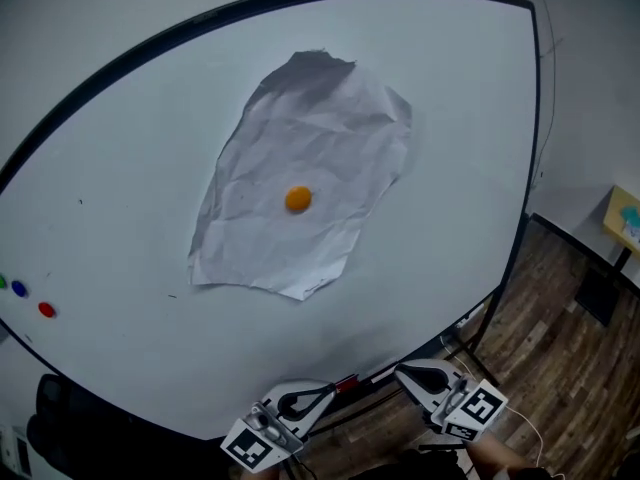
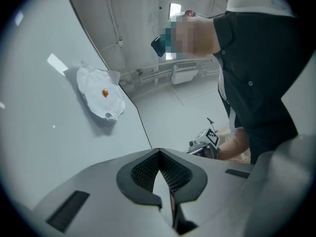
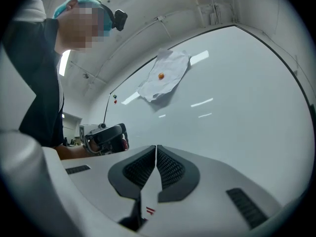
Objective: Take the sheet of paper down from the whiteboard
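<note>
Judging by its creases, we expect the sheet of paper (image 1: 320, 138) to be very light, limp and easy to tear, so a gentle pinch at a free edge should do. The lower corner, which seems to stand a little off the whiteboard (image 1: 470, 148), looks the best place to take hold. One orange magnet (image 1: 298, 199) near its middle appears to be all that pins it, so we would lift that off or slide the sheet from under it rather than tug hard. The sheet is white, badly crumpled and irregular in outline, and it hangs tilted on the middle of the board. The left gripper (image 2: 159, 154) and the right gripper (image 3: 156, 149) sit low and near us, well apart from the sheet, each with its fingers pressed together on nothing.
</note>
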### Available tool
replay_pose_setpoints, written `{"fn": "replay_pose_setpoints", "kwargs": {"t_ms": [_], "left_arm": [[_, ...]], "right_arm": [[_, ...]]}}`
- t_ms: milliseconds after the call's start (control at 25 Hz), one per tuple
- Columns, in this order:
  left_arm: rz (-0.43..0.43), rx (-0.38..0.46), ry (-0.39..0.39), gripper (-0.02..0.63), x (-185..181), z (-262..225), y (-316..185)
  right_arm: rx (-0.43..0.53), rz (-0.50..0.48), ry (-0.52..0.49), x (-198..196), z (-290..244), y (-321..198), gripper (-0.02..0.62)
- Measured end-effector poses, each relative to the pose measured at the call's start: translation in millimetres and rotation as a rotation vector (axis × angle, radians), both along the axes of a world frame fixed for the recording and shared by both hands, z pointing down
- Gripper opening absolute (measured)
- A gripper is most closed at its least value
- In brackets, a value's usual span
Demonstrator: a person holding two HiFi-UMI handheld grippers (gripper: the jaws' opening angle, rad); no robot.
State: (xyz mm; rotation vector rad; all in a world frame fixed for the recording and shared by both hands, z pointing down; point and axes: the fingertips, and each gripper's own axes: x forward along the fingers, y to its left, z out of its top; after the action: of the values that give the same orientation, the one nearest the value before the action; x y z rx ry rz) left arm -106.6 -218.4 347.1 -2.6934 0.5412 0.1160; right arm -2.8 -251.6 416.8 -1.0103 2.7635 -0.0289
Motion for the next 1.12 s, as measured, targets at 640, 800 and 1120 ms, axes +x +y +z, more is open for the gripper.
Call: {"fn": "replay_pose_setpoints", "kwargs": {"t_ms": [640,800,1120], "left_arm": [[-0.500,0.586,-0.254,0.012,30,-184,-38],[-0.563,0.605,-0.318,0.012,36,-207,-48],[-0.657,0.615,-0.425,0.026,44,-235,-73]], "right_arm": [[0.537,0.159,0.049,84,-223,-56,0.023],[0.610,0.171,0.063,86,-270,-63,0.023],[0.698,0.215,0.110,71,-330,-79,0.084]]}}
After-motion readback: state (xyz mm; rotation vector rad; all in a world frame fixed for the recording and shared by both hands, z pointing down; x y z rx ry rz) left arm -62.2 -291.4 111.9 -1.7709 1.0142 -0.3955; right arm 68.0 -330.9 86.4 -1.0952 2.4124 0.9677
